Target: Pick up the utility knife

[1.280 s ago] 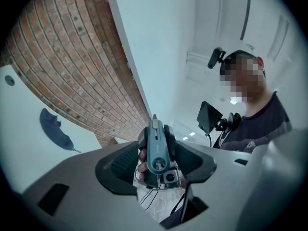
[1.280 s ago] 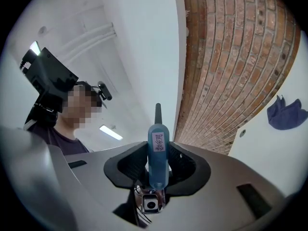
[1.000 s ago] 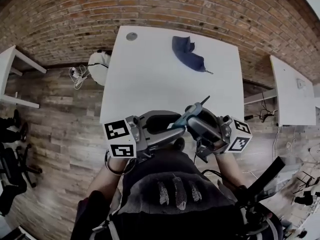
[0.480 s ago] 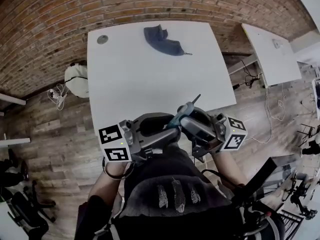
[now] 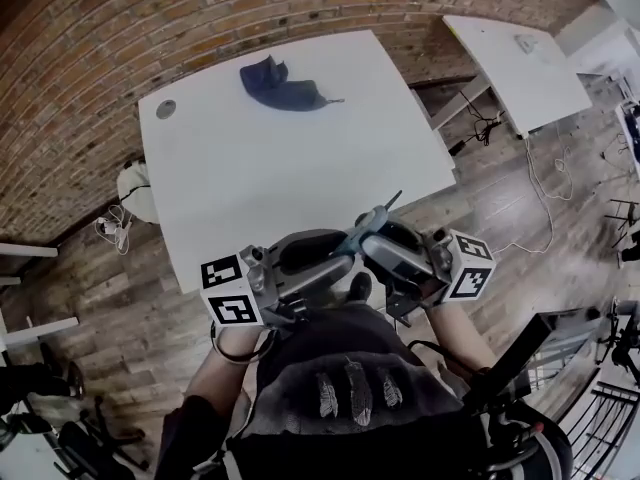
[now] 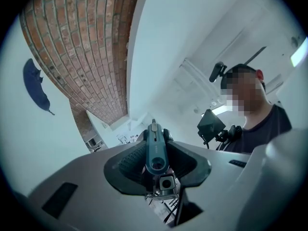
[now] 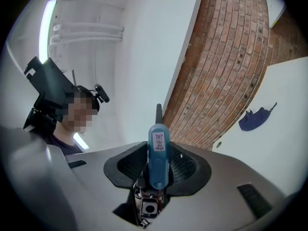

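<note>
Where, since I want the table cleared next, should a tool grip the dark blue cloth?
Probably the bulkier left end, in the head view, of the dark blue cloth, pinched from above: it lies crumpled on the white table, and its right end thins to a narrow tail.

In the head view, the left gripper (image 5: 345, 256) and right gripper (image 5: 378, 246) cover most of the knife (image 5: 366, 228). The dark heap (image 5: 277, 83) on the table (image 5: 300, 168) is too small to identify. The print on the knife's label (image 7: 159, 141) cannot be read.
</note>
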Demonstrator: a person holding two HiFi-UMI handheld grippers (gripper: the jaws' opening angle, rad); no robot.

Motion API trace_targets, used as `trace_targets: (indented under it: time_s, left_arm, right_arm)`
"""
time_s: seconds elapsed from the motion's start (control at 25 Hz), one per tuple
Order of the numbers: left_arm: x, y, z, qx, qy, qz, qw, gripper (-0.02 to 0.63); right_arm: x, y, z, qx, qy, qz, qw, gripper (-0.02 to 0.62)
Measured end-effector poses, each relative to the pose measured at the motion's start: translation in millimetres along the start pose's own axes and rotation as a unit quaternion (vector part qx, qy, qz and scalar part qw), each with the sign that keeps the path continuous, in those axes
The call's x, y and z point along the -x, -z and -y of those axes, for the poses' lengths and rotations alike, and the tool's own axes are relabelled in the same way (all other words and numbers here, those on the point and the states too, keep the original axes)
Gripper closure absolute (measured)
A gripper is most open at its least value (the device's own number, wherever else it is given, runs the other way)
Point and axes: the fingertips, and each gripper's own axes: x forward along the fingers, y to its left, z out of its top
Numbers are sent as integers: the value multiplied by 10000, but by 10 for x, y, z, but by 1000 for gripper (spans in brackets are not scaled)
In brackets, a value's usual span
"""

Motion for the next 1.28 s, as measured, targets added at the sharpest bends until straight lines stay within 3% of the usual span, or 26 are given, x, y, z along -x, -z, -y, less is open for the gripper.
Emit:
trace_targets:
  time_s: [0.16, 0.52, 0.6, 0.72, 0.92, 1.0, 1.08, 1.16, 1.28]
  left_arm:
    - [-235, 73, -21, 51, -135, 11, 9999, 472]
    - [-956, 291, -20, -447, -613, -322, 9966, 471]
    - [-1135, 352, -62, -648, -808, -407, 9938, 471]
    - [-1351, 448, -132, -874, -1060, -559, 9889, 394]
    - [-1567, 564, -182, -1261, -1525, -652, 9781, 395]
    - [-1558, 512, -208, -1484, -1809, -499, 9710, 396]
    - [-1487, 449, -253, -1814, -2176, -451, 9580, 456]
    - [-1387, 418, -349, -2049, -2659, -591, 9401, 578]
    - [-1320, 464, -545, -2323, -3263, -1044, 9103, 607]
  right_arm:
    - [206, -141, 34, -40, -177, 14, 9998, 461]
    - [788, -570, 15, -209, -635, 109, 9977, 462]
    - [953, -678, 34, -248, -672, 140, 9973, 462]
    - [1192, -819, 75, -392, -768, 219, 9960, 463]
    - [1629, -1134, 232, -701, -805, 517, 9929, 463]
    - [1804, -1272, 316, -716, -721, 616, 9929, 463]
    - [1933, -1368, 400, -710, -629, 683, 9931, 463]
    - [2015, -1417, 469, -711, -550, 721, 9933, 462]
    - [2103, -1451, 559, -735, -441, 778, 9933, 462]
